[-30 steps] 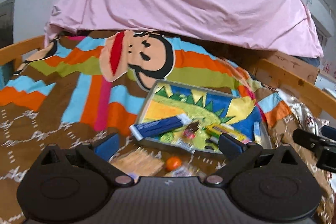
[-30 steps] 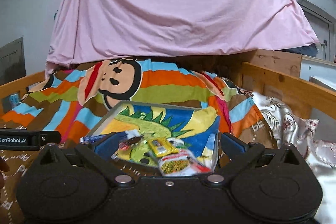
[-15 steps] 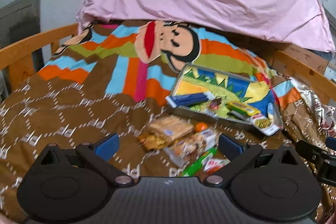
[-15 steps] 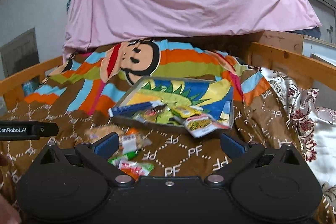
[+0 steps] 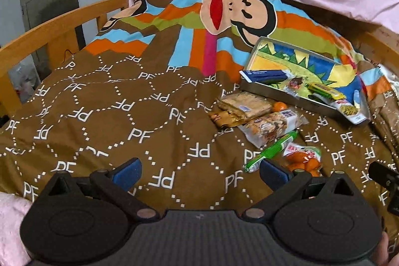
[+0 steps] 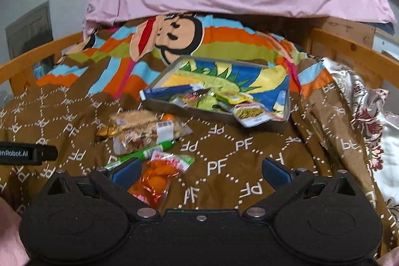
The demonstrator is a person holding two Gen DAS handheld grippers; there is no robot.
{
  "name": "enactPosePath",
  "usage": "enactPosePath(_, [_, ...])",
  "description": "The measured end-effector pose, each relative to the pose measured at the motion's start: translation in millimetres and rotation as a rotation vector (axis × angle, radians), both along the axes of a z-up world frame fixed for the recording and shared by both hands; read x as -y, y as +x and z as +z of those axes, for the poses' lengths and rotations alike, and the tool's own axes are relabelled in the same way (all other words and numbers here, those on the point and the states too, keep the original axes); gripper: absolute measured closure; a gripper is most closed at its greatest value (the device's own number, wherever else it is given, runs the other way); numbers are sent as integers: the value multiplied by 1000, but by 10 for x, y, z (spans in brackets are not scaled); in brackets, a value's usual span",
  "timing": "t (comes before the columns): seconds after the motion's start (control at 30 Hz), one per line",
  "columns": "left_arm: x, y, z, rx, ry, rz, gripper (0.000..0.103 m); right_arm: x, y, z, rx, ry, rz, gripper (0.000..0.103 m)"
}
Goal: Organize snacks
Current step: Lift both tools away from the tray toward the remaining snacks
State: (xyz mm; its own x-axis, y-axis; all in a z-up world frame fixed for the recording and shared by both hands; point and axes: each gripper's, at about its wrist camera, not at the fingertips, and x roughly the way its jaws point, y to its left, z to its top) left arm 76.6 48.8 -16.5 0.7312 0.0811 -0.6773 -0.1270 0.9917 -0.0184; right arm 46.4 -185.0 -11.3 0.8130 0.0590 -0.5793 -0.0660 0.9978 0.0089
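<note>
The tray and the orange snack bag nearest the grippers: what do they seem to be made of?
The tray: likely thin metal, with a dull grey, straight-folded rim and a printed cartoon base. The orange snack bag: glossy clear plastic film, crinkled and catching highlights, with its orange contents showing through.

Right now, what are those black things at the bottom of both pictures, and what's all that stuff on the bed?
They are two hand-held grabbers, each carrying a camera that looks out past its two blue fingers. One picture comes from the left gripper, the other from the right gripper. Both are open and hold nothing. On the blanket sits a tray with some snacks in it. Loose snacks lie in front of it: cracker packs, a green stick and an orange bag.
</note>
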Motion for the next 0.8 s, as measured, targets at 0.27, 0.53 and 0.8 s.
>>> enactPosePath(0.27, [2,18,-13,-20,26,17,1,-180,52,-98,-80,-37,101,1])
enactPosePath(0.53, [-16,75,-63,-62,34,39,1,-252,88,-163,-121,-72,124,1])
enactPosePath(0.8, [26,113,-87,-83,57,31,1,-243,128,-190,-147,-75,115,1])
